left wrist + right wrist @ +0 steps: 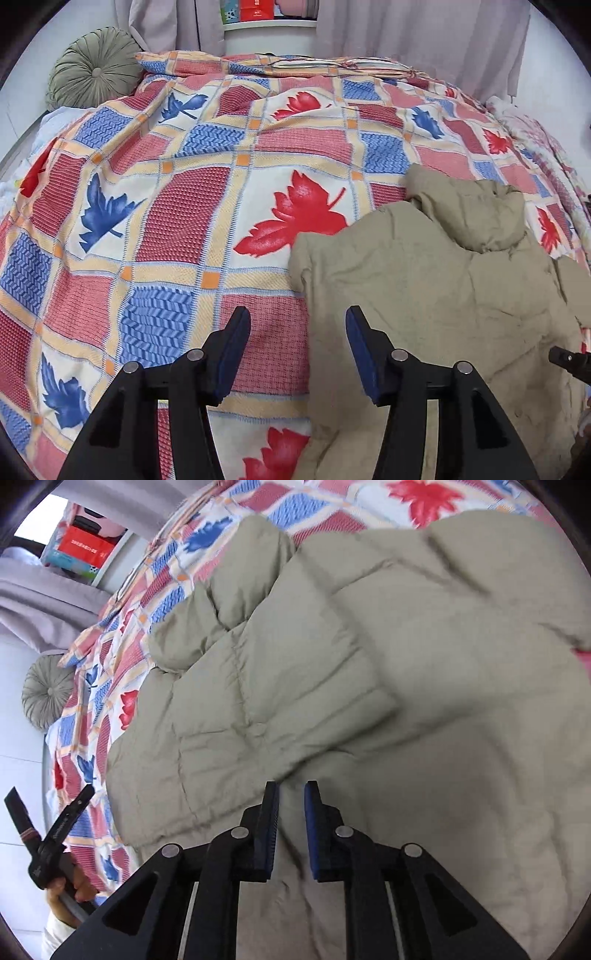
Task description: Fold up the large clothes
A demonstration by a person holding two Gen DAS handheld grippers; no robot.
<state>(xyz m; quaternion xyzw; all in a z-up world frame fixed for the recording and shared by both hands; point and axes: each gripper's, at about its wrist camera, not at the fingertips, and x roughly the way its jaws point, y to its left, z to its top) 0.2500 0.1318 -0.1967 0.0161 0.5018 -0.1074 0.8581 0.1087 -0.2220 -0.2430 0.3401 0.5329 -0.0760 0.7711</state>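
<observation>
Bed (155, 206), covered by a patchwork spread with red and blue leaf motifs. Beige padded coat (369, 657) lies spread on that cover, at the right in the left wrist view, hood toward the headboard end. Round green cushion (94, 68) rests at the bed's far left corner. Left claw (297, 321) hangs open above the coat's edge, gripping nothing. Right claw (291, 794), its 2 fingers narrowly parted, hovers over the coat, empty.
</observation>
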